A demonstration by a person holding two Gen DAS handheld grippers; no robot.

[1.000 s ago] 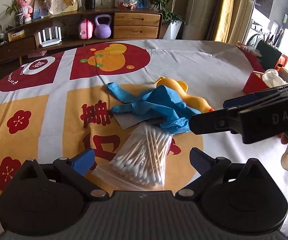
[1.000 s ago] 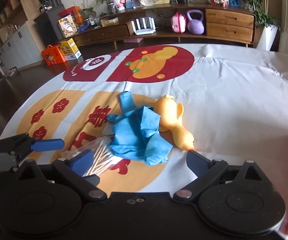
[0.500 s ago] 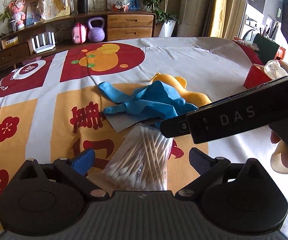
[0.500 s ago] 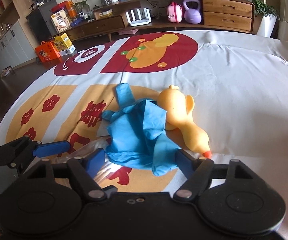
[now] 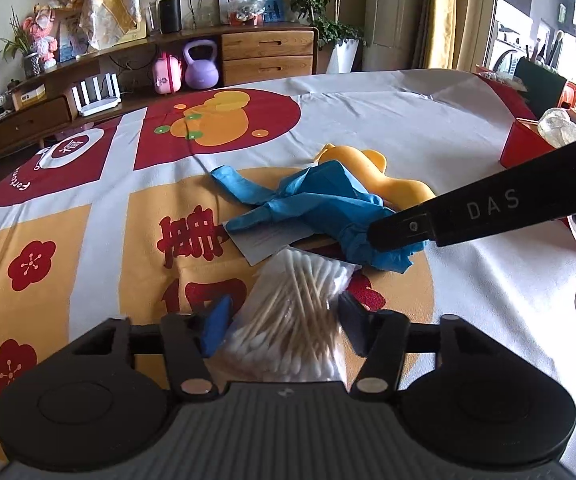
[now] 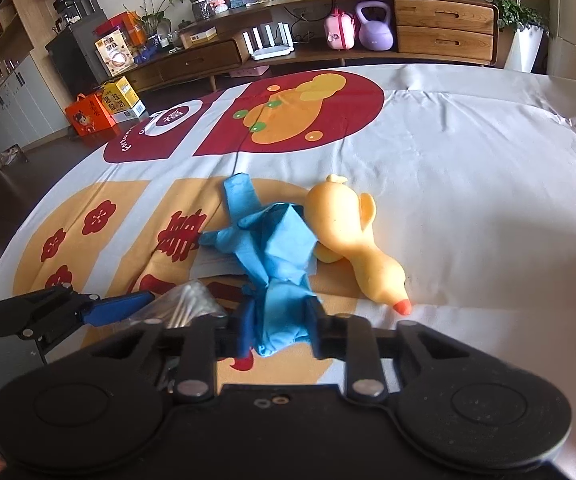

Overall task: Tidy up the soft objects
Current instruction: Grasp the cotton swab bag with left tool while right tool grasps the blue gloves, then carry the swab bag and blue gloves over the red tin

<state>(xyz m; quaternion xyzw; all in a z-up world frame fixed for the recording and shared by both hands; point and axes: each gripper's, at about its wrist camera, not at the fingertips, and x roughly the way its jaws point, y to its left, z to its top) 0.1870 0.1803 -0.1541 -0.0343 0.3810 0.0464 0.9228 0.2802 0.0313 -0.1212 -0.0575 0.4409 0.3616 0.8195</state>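
Soft objects lay unsorted mid-table: blue glove [image 6: 276, 248] draped over yellow duck [image 6: 351, 240]. The right tool [image 6: 280, 332] was closing, pinching the glove's end; the left tool [image 5: 284, 324] was closing around the bag of cotton swabs [image 5: 295, 312]. Nothing yet put away.

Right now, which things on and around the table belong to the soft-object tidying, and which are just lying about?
In play:
- blue glove, right gripper closing on it
- bag of cotton swabs, left gripper closing around it
- yellow rubber duck
- red box

Lying about:
- purple kettlebell
- pink case
- white router
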